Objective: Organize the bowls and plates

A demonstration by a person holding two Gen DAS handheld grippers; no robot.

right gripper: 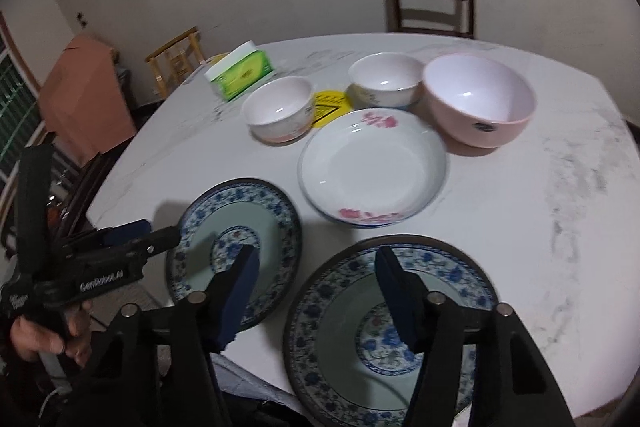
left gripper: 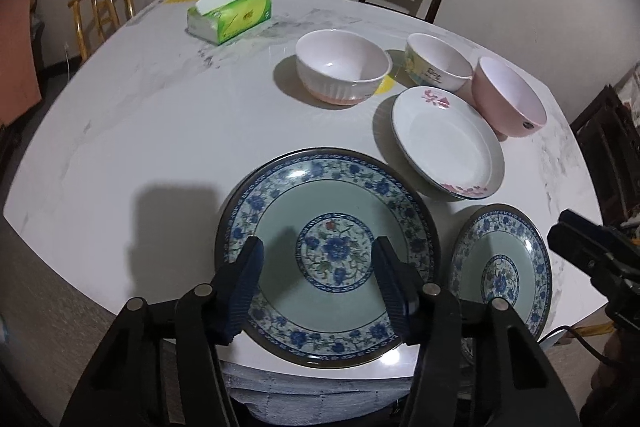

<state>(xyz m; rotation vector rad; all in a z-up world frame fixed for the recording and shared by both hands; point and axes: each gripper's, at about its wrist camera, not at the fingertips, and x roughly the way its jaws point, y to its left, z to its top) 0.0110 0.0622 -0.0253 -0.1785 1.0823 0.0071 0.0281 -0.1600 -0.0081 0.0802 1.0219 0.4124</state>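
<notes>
Plates point(left gripper: 328, 259) | under both spread, empty jaws | right gripper point(right gripper: 316, 273) view blurred, probably above them

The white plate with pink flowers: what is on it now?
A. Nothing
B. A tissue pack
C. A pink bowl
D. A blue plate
A: the white plate with pink flowers shows a bare inside; the pink bowl stands behind it on the table.
</notes>
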